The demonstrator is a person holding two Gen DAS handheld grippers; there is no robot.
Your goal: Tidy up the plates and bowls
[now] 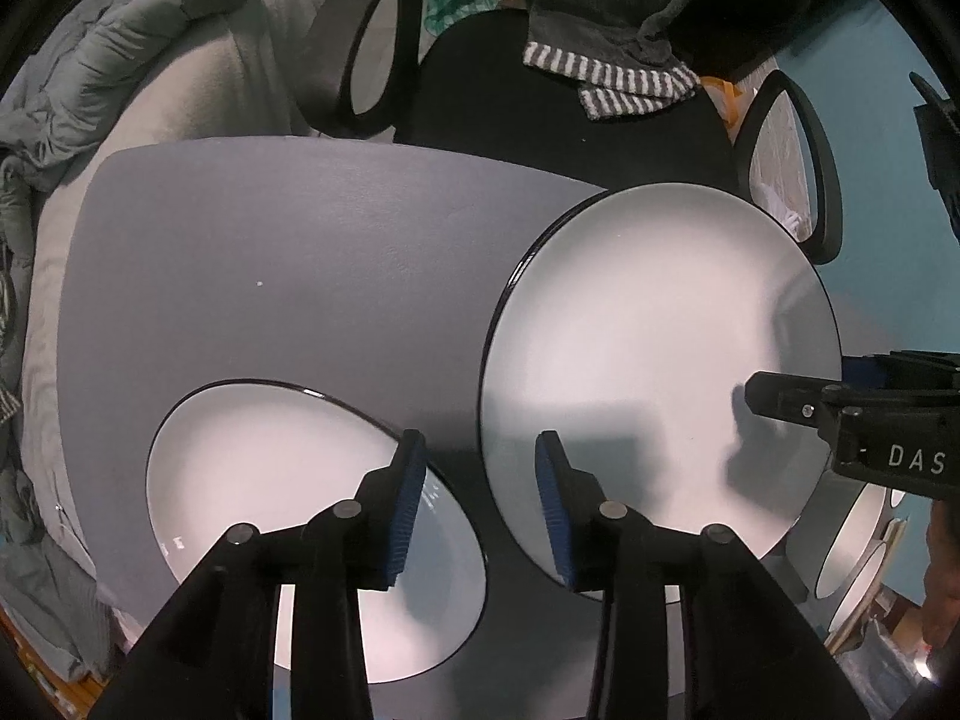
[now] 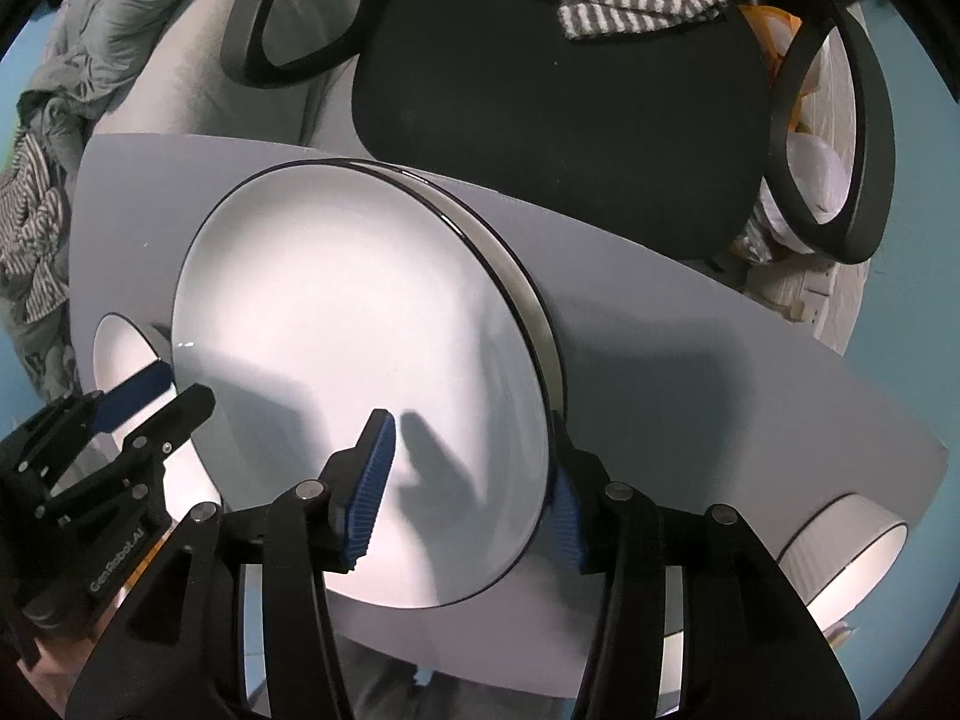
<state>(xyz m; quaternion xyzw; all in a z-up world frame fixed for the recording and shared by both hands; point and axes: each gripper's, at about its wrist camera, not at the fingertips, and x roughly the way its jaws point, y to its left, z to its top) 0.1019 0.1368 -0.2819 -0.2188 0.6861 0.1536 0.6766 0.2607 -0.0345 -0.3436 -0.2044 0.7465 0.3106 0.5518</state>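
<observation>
A large white plate with a dark rim [image 2: 360,330] lies on the grey table [image 2: 690,372], on top of another dish whose rim shows along its far edge. My right gripper [image 2: 468,498] is open astride the plate's near right rim, one blue pad above the plate and the other outside the rim. My left gripper [image 1: 483,507] is open astride the same plate's [image 1: 660,360] left rim, between it and a white bowl [image 1: 288,510]. From the right wrist view the left gripper [image 2: 165,399] shows at that rim. Another white bowl [image 2: 840,564] sits at the table's right end.
A black chair [image 2: 570,120] with looped armrests stands behind the table, a striped towel [image 2: 612,0] on its seat. Grey bedding [image 1: 150,72] is heaped at the back left. The table's far left part [image 1: 270,228] is bare. A hand [image 1: 942,588] shows at the right edge.
</observation>
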